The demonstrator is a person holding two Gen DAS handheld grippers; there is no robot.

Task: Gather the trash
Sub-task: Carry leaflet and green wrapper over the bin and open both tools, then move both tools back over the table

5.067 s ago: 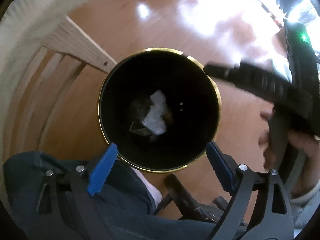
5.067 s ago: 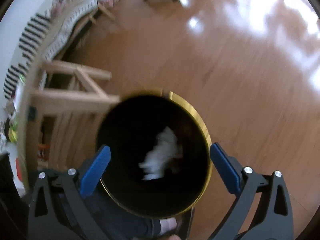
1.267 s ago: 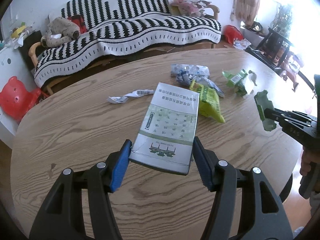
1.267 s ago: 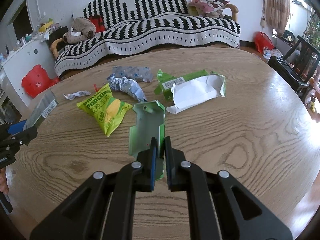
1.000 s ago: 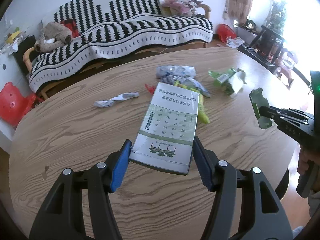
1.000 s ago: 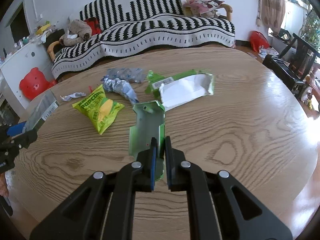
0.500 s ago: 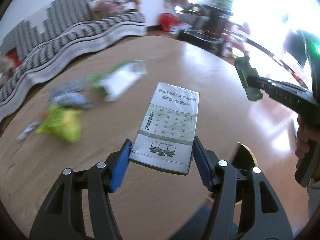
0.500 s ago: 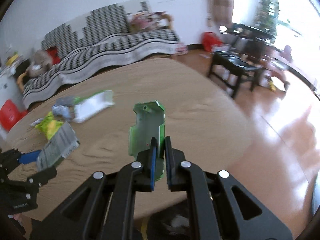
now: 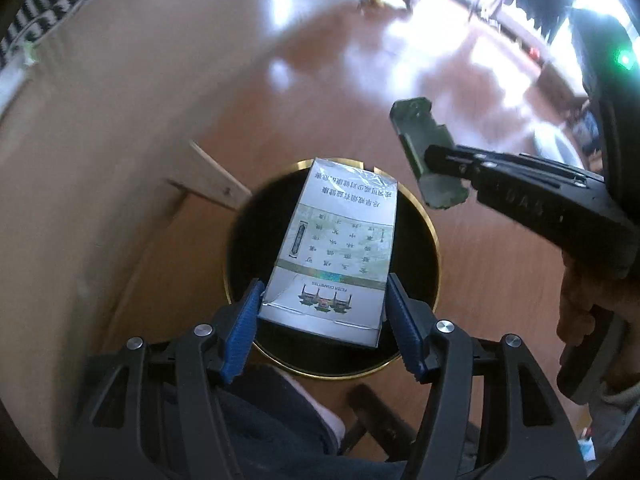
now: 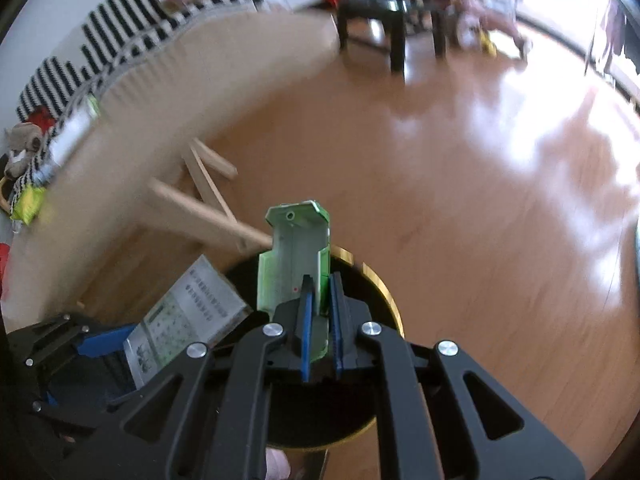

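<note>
My left gripper (image 9: 324,312) is shut on a flat white carton printed with green text (image 9: 340,248) and holds it over the open mouth of a black bin with a gold rim (image 9: 430,224). My right gripper (image 10: 319,320) is shut on a green and white carton piece (image 10: 294,256) above the far edge of the same bin (image 10: 386,292). The right gripper and its green piece (image 9: 426,160) show at upper right in the left wrist view. The white carton (image 10: 186,316) shows at lower left in the right wrist view.
The bin stands on a shiny wooden floor (image 10: 480,184) beside the round wooden table (image 9: 100,120) and its pale wood legs (image 10: 200,216). Trash lies on the tabletop at far left (image 10: 28,200). My leg in jeans (image 9: 264,420) is below the bin. A dark side table (image 10: 392,20) stands far off.
Both grippers have swung from above the table down and right to over the bin, each still holding its carton. The view now looks down at the floor.
</note>
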